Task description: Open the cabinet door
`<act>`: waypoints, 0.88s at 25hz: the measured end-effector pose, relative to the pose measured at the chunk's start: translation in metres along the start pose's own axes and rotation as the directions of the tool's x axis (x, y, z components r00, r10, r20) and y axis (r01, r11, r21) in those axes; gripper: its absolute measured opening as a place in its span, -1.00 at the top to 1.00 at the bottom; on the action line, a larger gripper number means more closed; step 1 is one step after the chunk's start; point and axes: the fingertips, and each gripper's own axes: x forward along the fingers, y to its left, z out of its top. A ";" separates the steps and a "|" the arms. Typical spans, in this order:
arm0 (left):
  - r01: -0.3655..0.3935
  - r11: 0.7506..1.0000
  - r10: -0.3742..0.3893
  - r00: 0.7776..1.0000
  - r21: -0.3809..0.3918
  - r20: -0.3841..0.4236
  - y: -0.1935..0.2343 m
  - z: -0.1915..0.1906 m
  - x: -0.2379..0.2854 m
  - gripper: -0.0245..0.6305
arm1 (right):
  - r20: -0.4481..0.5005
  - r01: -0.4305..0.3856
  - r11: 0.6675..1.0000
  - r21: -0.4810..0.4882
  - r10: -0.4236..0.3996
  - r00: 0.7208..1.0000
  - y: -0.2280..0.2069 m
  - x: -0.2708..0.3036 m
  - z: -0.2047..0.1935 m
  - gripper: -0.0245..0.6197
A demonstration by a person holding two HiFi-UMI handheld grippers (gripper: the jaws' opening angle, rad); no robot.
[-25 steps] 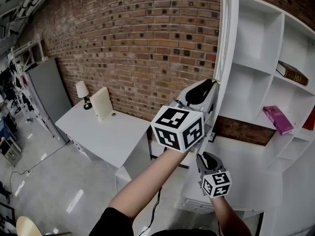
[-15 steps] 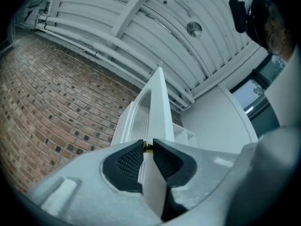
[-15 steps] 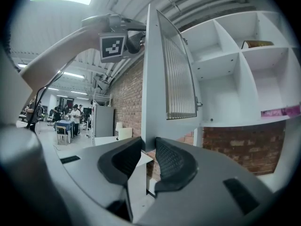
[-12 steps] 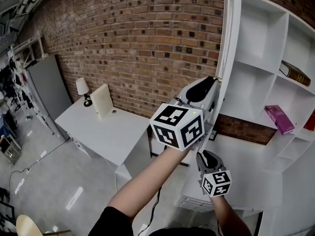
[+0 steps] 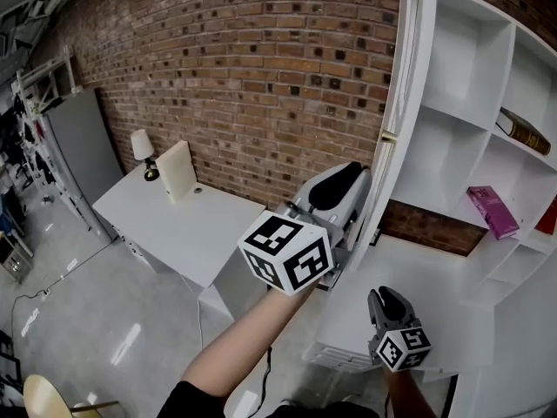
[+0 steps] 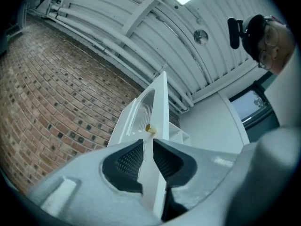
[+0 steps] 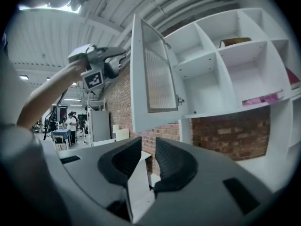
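Grip on the task's thing first: left claw (image 5: 352,181) clenched on the free edge of the white-framed cabinet door (image 5: 409,77), ribbed black pads (image 6: 129,163) pressed against both faces. Small brass knob (image 6: 150,129) just beyond the claw tips, on the door's edge rail. Angled upward, marker cube nearest the head camera.

Door swung well out from the tall white open-shelf cabinet (image 5: 487,103), seen edge-on from the head view. From the right gripper view, shows its frosted ribbed glass pane (image 7: 160,79), with the left claw (image 7: 117,62) at its outer edge.

Right claw (image 5: 385,299) held low over the cabinet's white ledge (image 5: 409,264), apart from the door. Released: jaws parted by a narrow gap, nothing pinched between them in its own view (image 7: 148,149).

On the shelves, 2 books: a pink one (image 5: 490,212) lying flat near its compartment's right wall, a brown one (image 5: 522,131) slanted in the compartment above.

Red brick wall (image 5: 244,77) behind. Against it, a white tabletop (image 5: 191,233), carrying a small white-shaded lamp (image 5: 142,151) at its far left corner and a cream upright board (image 5: 178,171) just beside, along the back edge. Grey metal locker (image 5: 74,155) further left.
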 end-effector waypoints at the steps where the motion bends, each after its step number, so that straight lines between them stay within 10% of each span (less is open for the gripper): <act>1: 0.000 1.000 0.000 1.000 0.013 -0.002 -0.001 -0.006 -0.012 0.70 | -0.005 0.010 1.000 0.010 -0.010 1.000 -0.007 -0.013 -0.008 0.65; 10: -0.046 0.997 0.052 0.994 0.058 -0.100 -0.049 -0.102 -0.091 0.70 | -0.154 0.178 0.984 0.012 -0.174 0.973 -0.092 -0.152 -0.053 0.65; 22: -0.169 0.981 0.130 0.940 -0.098 -0.316 -0.212 -0.280 -0.122 0.87 | -0.041 0.213 0.976 0.046 -0.212 0.976 -0.191 -0.305 -0.032 0.76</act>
